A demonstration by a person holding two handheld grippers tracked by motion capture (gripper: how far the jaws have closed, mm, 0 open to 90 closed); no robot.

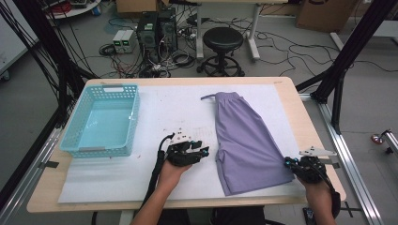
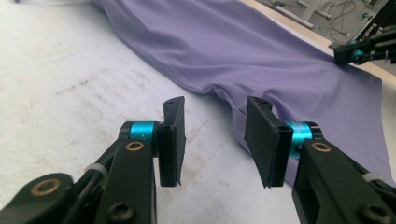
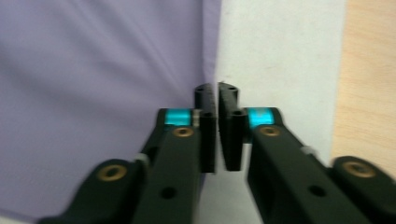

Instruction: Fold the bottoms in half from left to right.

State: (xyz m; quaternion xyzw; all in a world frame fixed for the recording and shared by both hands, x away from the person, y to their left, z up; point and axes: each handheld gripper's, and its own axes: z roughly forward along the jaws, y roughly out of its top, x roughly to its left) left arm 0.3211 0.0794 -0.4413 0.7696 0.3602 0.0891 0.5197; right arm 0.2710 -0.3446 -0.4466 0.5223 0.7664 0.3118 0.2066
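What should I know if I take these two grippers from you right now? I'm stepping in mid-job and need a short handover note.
Left gripper: open, nothing between the jaws, just short of the near left edge of the purple shorts.
Right gripper: jaws nearly together at the shorts' right hem; a grip on the fabric is likely, but blur leaves it unsure.
Shorts lie flat on the white mat, waistband at the far end.
Blue basket stands empty at the left.
Done: right side reached. Left: probably take the left edge, then fold or move the shorts.
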